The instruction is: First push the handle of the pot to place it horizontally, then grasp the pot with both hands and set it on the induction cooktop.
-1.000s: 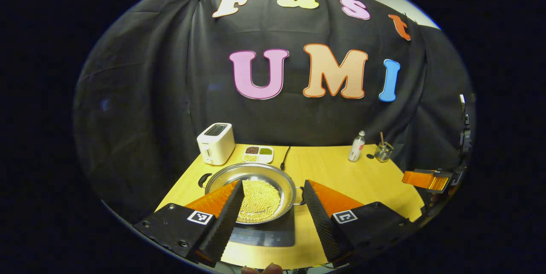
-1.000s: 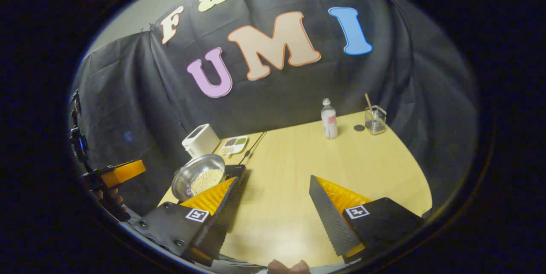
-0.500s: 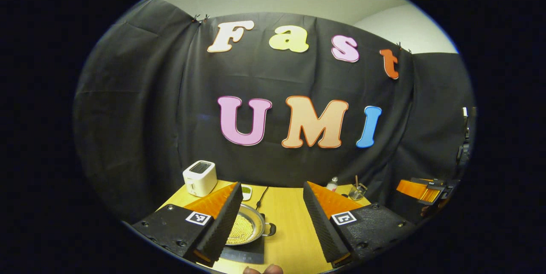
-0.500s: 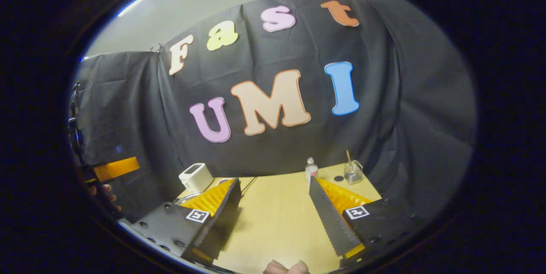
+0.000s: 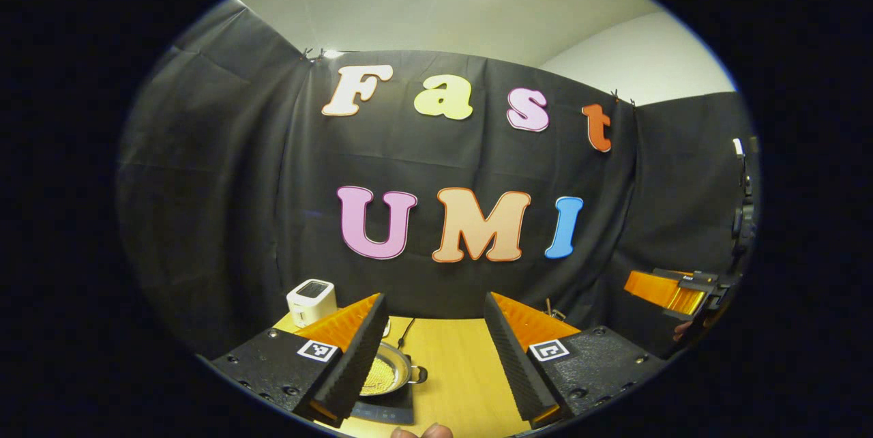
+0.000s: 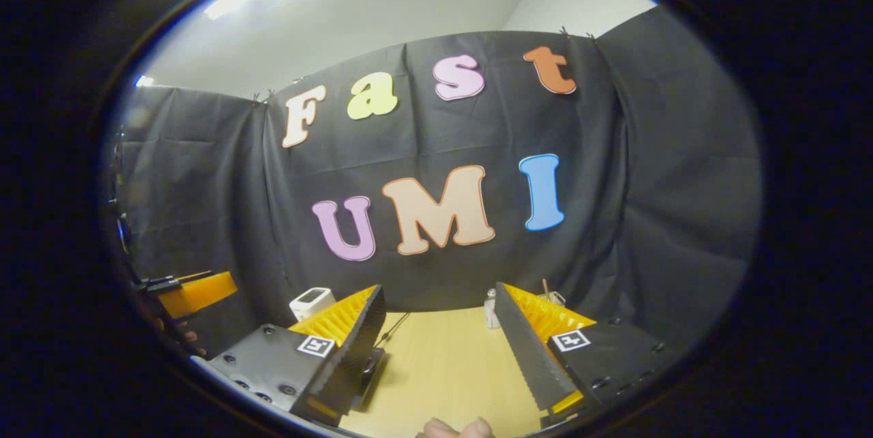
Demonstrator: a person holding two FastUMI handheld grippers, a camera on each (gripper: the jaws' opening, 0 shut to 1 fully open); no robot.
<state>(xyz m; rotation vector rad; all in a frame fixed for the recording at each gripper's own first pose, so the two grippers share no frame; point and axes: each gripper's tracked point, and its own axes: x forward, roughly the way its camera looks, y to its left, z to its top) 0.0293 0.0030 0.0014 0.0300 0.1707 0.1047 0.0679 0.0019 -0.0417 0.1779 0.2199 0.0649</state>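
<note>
A steel pot (image 5: 392, 373) holding yellow grains rests on the black induction cooktop (image 5: 385, 412), low in the left gripper view. One dark handle (image 5: 418, 374) sticks out on its right; its left half is hidden behind a finger. My left gripper (image 5: 434, 298) is open, held back from and above the pot, with nothing between its fingers. My right gripper (image 6: 440, 288) is open too, over the bare wooden table (image 6: 443, 363). A dark edge (image 6: 372, 364) peeks out beside its left finger in the right gripper view.
A white toaster (image 5: 311, 301) stands at the table's back left, with a black cable (image 5: 404, 333) running from the back towards the cooktop. A bottle (image 6: 489, 312) and a glass with a stick (image 6: 550, 296) stand at the back right. The other gripper (image 5: 672, 288) hangs at the right edge.
Both grippers have pulled back and tilted upward, so the table has sunk low in both views. The pot stays on the cooktop and looks smaller. Both stay open.
</note>
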